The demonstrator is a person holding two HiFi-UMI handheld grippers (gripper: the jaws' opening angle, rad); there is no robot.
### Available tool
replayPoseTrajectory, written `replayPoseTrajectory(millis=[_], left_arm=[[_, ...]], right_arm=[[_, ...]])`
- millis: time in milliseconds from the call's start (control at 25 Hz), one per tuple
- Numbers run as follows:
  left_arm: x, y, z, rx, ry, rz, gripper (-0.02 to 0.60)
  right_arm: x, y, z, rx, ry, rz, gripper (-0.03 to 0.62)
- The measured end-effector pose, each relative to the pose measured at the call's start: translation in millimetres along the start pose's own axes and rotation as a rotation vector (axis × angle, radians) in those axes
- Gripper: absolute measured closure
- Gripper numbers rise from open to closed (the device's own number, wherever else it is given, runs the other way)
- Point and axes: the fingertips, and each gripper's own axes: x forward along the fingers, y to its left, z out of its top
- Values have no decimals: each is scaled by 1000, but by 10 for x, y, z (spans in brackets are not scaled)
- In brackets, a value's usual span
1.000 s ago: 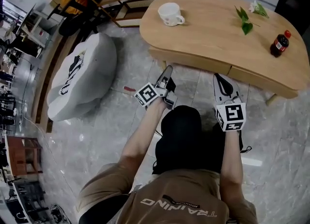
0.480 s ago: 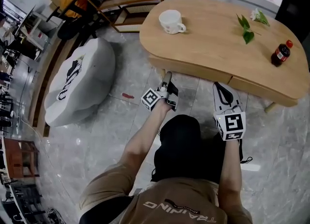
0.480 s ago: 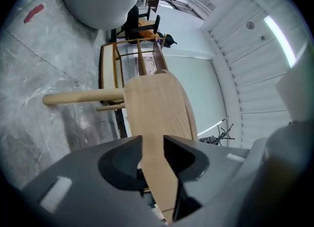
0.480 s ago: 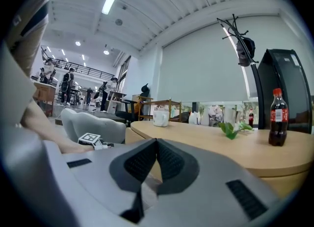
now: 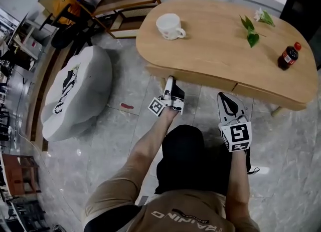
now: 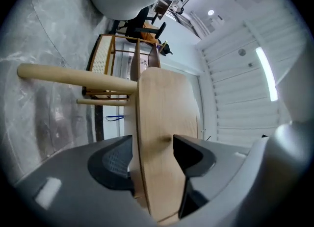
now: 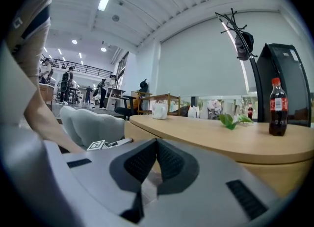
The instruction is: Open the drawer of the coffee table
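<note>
1. Marble floor (image 5: 115,106) surrounds the table (image 5: 215,40). Its drawer (image 5: 200,78) sits in the near edge, apparently still flush, at 12 o'clock from the person.
2. The left gripper (image 5: 169,81) meets that edge near the drawer's 9 o'clock end. Its jaws are opening and straddle the wood without pinching it.
3. To do this well, push both jaws fully over the front, close firmly, then pull straight toward 6 o'clock and keep level.
4. The left gripper is rolled onto its side, its forearm (image 5: 149,146) outstretched.
5. The right gripper (image 5: 224,96), jaws together and empty, hovers at 3 o'clock of the left.
</note>
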Motion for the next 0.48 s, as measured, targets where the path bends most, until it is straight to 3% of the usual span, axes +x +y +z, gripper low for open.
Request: replayPoseTrajectory(millis=[160, 480], left_arm=[[46, -48, 7, -64, -17, -101, 337], [74, -14, 21, -83, -21, -107, 337]], right_arm=[[2, -22, -50, 0, 12, 1, 589], [117, 145, -36, 11, 4, 40, 589]])
